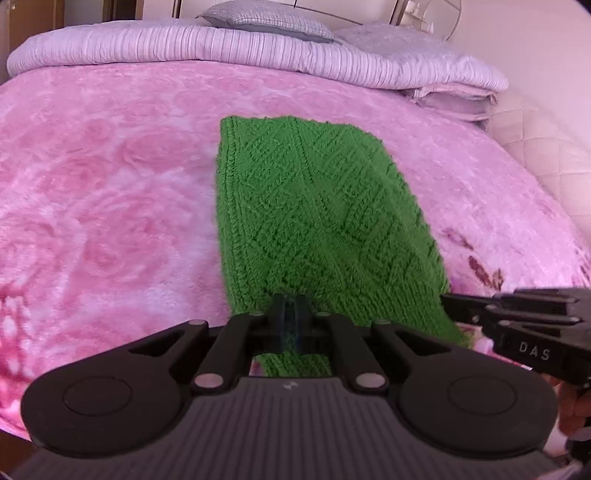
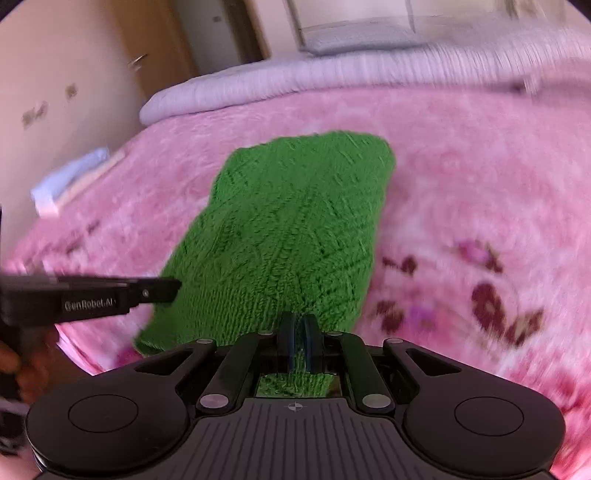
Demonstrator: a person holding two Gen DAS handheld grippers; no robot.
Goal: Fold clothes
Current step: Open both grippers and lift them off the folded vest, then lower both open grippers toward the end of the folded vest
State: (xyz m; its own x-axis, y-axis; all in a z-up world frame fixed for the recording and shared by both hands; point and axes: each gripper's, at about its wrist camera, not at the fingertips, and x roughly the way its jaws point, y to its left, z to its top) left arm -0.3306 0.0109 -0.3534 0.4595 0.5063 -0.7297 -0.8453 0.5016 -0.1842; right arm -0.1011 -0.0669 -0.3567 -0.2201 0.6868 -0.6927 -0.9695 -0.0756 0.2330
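The green knitted garment (image 1: pixel 317 221) lies on the pink floral blanket (image 1: pixel 103 206), near the middle of the bed, already narrowed into a long folded panel; its far end rests flat on the blanket, its near end is raised toward both cameras; the knit shows a diamond pattern with a ribbed band along the left edge in the left wrist view

The left gripper (image 1: pixel 290 314) has its jaws pressed together on the near edge of the garment, left-hand corner; green knit shows both ahead of the fingers and below them, in the gap above the gripper body; the right gripper (image 2: pixel 300 332) likewise has its jaws pinched on the near edge of the same garment (image 2: pixel 291 229), right-hand corner, with knit visible behind the pads; each gripper appears in the other's view at the garment's side, close alongside, and a hand is partly visible behind each

Surroundings: a pale lilac ribbed quilt (image 1: pixel 236 51) is bunched along the head of the bed, well apart from the garment; a grey checked pillow (image 1: pixel 266 18) lies on it; a folded pale cloth (image 2: pixel 70 177) sits at the left margin of the blanket in the right wrist view, beside a beige wall (image 2: pixel 55 85); wooden cabinetry (image 2: pixel 155 48) stands beyond; nothing lies on the garment; the right wrist view is motion-blurred
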